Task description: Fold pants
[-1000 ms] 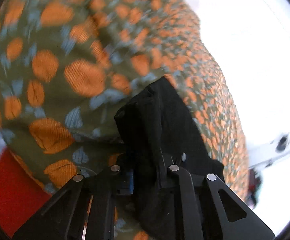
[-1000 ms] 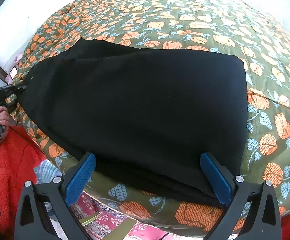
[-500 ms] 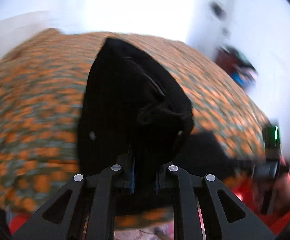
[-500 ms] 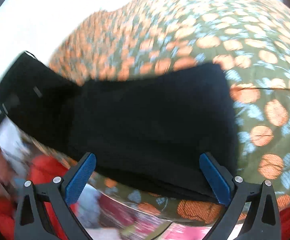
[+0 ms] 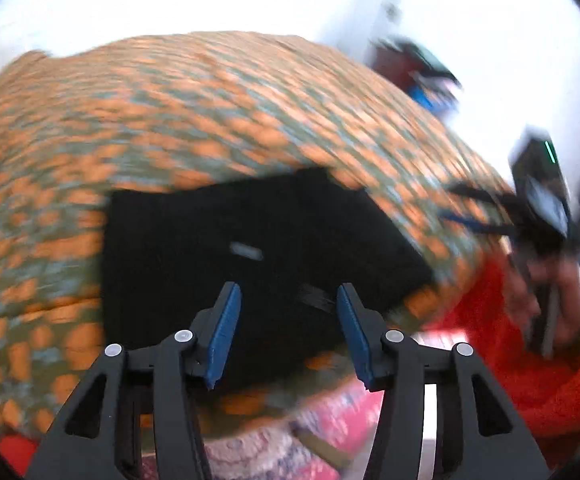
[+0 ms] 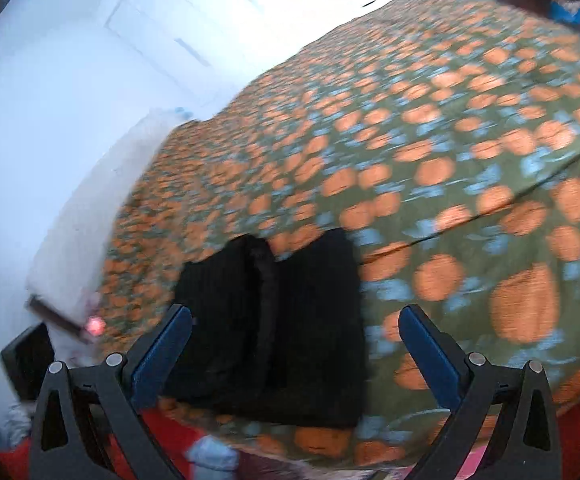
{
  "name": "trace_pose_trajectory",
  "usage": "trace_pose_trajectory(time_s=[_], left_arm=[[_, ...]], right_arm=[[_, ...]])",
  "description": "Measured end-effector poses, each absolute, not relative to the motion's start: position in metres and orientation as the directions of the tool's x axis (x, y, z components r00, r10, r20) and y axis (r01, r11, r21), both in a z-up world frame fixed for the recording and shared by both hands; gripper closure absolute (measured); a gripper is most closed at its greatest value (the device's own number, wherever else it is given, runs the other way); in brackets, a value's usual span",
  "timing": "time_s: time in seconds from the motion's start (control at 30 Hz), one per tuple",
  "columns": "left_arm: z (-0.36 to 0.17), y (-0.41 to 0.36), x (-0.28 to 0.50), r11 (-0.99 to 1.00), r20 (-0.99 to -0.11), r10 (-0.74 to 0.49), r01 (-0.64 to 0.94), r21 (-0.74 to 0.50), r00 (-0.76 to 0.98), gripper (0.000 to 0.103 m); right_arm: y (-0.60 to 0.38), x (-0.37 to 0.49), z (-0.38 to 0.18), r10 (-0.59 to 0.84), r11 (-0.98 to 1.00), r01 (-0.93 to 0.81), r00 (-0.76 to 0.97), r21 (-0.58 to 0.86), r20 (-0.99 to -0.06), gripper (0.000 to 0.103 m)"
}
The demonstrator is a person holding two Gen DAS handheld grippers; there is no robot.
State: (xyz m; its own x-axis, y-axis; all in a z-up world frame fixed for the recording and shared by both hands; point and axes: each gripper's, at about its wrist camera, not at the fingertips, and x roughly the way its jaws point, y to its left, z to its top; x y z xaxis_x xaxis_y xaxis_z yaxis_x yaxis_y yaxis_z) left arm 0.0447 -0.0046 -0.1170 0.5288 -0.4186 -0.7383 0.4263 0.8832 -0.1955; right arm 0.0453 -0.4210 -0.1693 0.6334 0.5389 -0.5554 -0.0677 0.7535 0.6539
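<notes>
A pair of black ribbed fabric pants point(image 5: 242, 252) is lying folded into a compact rectangle near the front edge of a bed covered in an olive quilt printed with orange fruit and pale blue leaves point(image 5: 194, 112). The left gripper point(image 5: 286, 320), black-framed with blue pads, is hovering just above the near end of the bundle; its jaws are opening, standing roughly halfway apart, and no cloth is pinched between them, which suggests the fold is being let go so the top layer settles flat. The right gripper point(image 6: 296, 346) is pointing down at the same bundle from the other side, jaws spread wide and gripping nothing, apparently kept clear so the cloth is not dragged out of shape. In the right wrist view a seam or layer edge is running along the middle of the pants, showing one part laid over another. A person's hand point(image 5: 550, 292) in a red fleece sleeve point(image 5: 530, 368) is holding that right gripper's handle. Both views are blurred, so finer creases cannot be judged.
</notes>
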Motion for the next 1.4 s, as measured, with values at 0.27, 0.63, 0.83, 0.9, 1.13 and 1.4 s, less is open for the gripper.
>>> trace_pose_trajectory(time_s=[0.27, 0.63, 0.83, 0.9, 1.13, 1.4], left_arm=[[-0.207, 0.044, 0.092, 0.971, -0.876, -0.198, 0.211, -0.114, 0.441, 0.094], [-0.205, 0.019, 0.078, 0.945, -0.872, -0.221, 0.318, -0.08, 0.438, 0.098], [-0.196, 0.035, 0.073, 0.955, -0.847, -0.231, 0.28, -0.102, 0.478, 0.092], [-0.181, 0.043, 0.07, 0.959, -0.819, -0.245, 0.252, -0.127, 0.519, 0.072], [-0.132, 0.053, 0.056, 0.966, -0.705, -0.253, 0.207, -0.152, 0.662, 0.049], [-0.159, 0.03, 0.063, 0.967, -0.764, -0.214, 0.243, -0.077, 0.608, 0.048]], right_arm=[[-0.369, 0.075, -0.206, 0.746, 0.623, -0.07, 0.354, 0.779, -0.564, 0.014], [-0.323, 0.095, -0.219, 0.691, 0.721, -0.086, 0.166, 0.687, -0.704, 0.038], [-0.293, 0.095, -0.222, 0.56, 0.827, -0.153, 0.152, 0.54, -0.814, 0.067], [-0.289, 0.089, -0.199, 0.566, 0.822, -0.226, 0.221, 0.523, -0.794, 0.073], [-0.325, 0.079, -0.131, 0.629, 0.777, -0.3, 0.332, 0.553, -0.703, 0.076], [-0.395, 0.065, -0.215, 0.537, 0.838, -0.051, 0.25, 0.543, -0.806, 0.075]])
